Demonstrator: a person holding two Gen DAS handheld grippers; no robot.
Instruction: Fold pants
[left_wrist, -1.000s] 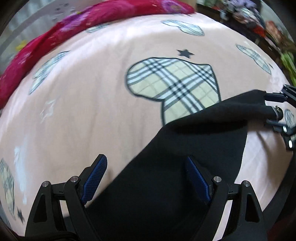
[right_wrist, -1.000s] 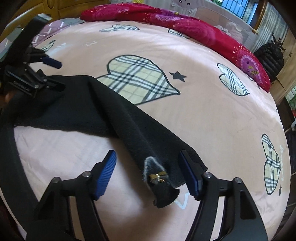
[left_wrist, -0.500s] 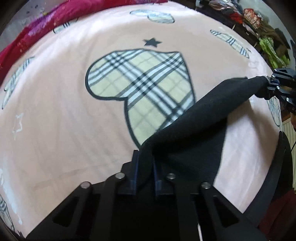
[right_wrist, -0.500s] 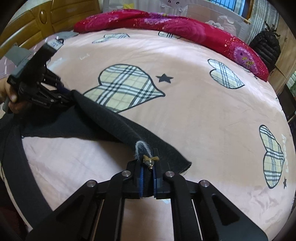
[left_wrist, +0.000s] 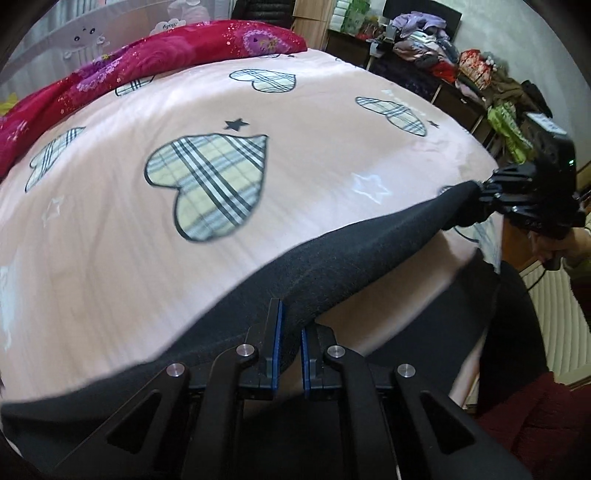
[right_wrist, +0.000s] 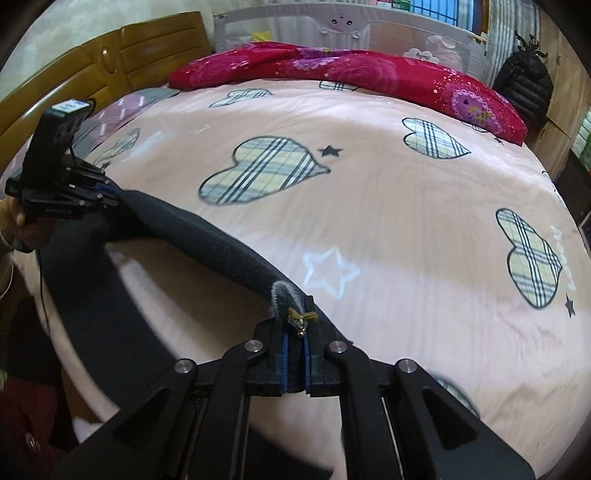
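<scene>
left wrist view: the left gripper (left_wrist: 290, 343) pinches the top edge of the black pants (left_wrist: 354, 254); that edge stretches across to the right gripper (left_wrist: 484, 195), off the pink bed (left_wrist: 314, 122) near its front edge
right wrist view: the right gripper (right_wrist: 294, 360) pinches the pants (right_wrist: 207, 240) by the little bow (right_wrist: 301, 319); the left gripper (right_wrist: 105, 192) is far along the same edge
feel: soft, thick, floppy, it sags in the middle
best hold: the two ends of the top edge, held tight
</scene>
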